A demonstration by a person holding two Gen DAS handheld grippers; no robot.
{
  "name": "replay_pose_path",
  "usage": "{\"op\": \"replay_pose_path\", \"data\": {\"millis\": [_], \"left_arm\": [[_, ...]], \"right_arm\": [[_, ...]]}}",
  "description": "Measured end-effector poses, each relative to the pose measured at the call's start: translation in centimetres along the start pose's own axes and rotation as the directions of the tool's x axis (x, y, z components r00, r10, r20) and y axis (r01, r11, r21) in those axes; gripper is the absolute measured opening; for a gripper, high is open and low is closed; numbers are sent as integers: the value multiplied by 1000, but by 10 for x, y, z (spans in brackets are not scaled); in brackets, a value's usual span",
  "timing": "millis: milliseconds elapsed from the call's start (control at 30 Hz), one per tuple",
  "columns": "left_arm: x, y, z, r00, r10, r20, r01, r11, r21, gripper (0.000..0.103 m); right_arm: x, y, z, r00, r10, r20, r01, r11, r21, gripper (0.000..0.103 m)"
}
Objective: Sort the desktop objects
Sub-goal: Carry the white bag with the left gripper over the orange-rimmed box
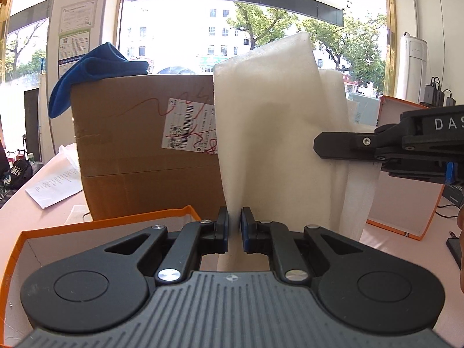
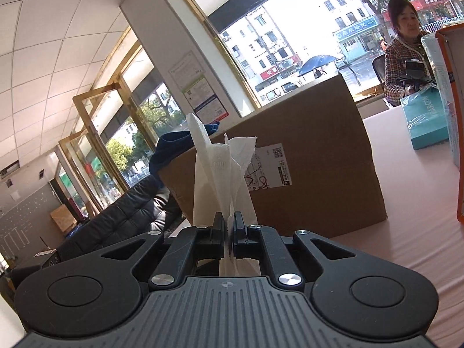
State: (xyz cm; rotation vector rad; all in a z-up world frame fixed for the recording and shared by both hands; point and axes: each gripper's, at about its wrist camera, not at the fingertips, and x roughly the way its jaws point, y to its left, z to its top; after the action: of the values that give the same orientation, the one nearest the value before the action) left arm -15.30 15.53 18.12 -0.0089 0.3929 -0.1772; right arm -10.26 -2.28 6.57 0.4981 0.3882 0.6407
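A white foam sheet [image 1: 278, 133] hangs upright in the air, folded and creased. My left gripper [image 1: 235, 223] is shut on its lower edge. From the right side of the left wrist view my right gripper [image 1: 322, 146] reaches in and pinches the sheet's other edge. In the right wrist view the right gripper [image 2: 229, 226] is shut on the foam sheet [image 2: 217, 168], which stands up from its jaws in thin layers. An orange-rimmed white box [image 1: 37, 246] lies open below the left gripper.
A big cardboard box [image 1: 139, 150] stands on the pink table [image 2: 411, 203] just behind the sheet, with a blue cloth [image 1: 95, 69] on top. A second orange-edged box [image 1: 406, 203] is at the right. A person [image 2: 403, 58] and a teal box [image 2: 426, 121] are at the far side.
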Motion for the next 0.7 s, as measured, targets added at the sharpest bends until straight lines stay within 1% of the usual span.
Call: {"op": "replay_pose_path", "data": {"millis": [167, 300, 500, 567, 700], "left_arm": [[-11, 39, -6, 998, 71, -1, -71, 997, -31, 8], [-17, 67, -11, 994, 112, -7, -112, 991, -73, 8], [-28, 100, -23, 982, 185, -30, -187, 978, -95, 8], [-29, 109, -26, 979, 198, -45, -202, 974, -103, 8], [-27, 121, -35, 970, 220, -102, -229, 969, -89, 8]], "right_arm": [[37, 30, -9, 997, 64, -46, -65, 998, -13, 5], [65, 51, -18, 991, 97, -88, -99, 995, -22, 5], [94, 73, -35, 978, 147, -149, -149, 989, -8, 5], [103, 79, -41, 972, 159, -173, -162, 987, 2, 5], [119, 89, -56, 959, 166, -227, -169, 986, 7, 5]]}}
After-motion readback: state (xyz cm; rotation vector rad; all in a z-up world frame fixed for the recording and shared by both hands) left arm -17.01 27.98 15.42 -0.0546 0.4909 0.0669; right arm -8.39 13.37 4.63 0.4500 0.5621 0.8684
